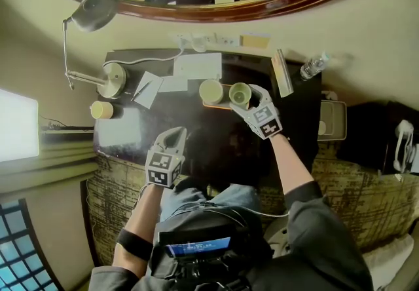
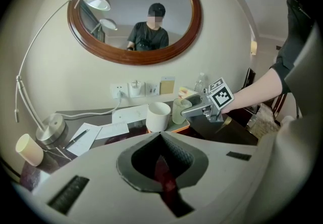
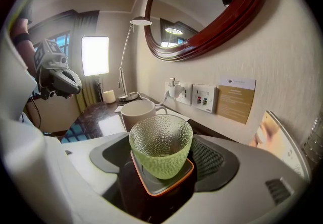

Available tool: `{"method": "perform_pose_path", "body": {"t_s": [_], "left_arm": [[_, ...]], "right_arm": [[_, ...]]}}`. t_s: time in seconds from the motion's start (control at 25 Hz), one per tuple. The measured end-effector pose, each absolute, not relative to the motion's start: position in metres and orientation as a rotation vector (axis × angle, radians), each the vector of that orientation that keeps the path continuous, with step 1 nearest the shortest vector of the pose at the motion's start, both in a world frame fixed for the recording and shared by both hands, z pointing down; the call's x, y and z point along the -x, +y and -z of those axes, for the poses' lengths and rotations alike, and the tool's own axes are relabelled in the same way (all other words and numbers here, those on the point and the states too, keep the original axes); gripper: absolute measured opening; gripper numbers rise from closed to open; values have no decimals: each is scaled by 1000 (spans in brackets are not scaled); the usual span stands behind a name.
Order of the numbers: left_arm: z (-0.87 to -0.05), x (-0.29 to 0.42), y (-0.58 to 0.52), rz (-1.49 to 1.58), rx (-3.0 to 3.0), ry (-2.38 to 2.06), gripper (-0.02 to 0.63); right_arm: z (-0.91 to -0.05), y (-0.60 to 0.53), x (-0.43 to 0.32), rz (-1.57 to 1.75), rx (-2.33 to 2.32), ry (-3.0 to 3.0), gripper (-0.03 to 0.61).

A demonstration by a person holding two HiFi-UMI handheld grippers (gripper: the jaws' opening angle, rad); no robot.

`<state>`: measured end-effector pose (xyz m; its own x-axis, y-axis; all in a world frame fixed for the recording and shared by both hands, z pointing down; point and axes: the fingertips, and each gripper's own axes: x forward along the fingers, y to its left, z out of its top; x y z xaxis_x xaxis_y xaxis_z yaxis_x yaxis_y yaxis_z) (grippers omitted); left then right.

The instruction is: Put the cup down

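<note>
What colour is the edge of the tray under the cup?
The tray edge is orange; clearest in the right gripper view.

cup [image 3: 160,150]: green dimpled glass. mug [image 3: 136,113]: white, glossy. desk [image 1: 222,145]: dark polished top. mirror frame [image 2: 136,59]: glossy wood.

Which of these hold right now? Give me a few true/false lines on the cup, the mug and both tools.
1. The green glass cup stands upright on the orange-rimmed tray, with the white mug beside it. True.
2. The right tool is shut on the white mug. False: its jaws stand open with the green glass cup between them.
3. The left tool is shut with nothing in it. True.
4. The desk lamp stands on the person's right. False: its base sits at the left end of the desk.
</note>
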<state>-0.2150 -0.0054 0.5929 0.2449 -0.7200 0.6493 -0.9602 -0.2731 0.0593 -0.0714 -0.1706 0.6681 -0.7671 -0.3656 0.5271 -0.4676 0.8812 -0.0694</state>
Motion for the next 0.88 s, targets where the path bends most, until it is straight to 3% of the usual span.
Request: {"method": "perform_pose_path", "body": {"t_s": [0.48,0.64,0.76,0.88], "left_arm": [[-573,213,-22,-620,-2118,-1503,5],[-566,218,-31,-580,-2129,-1516,5],[-555,213,-35,-556,-2156,-1486,5],[-554,216,-38,-542,-2176,-1482,5]], "right_arm": [[-610,-150,52,-213,-664,-2512,401],[-582,-133,41,-222,-720,-2519,339],[-571,-121,27,-228,-789,-2495,211],[-561,-109,14,-217,-852,-2468,124]]}}
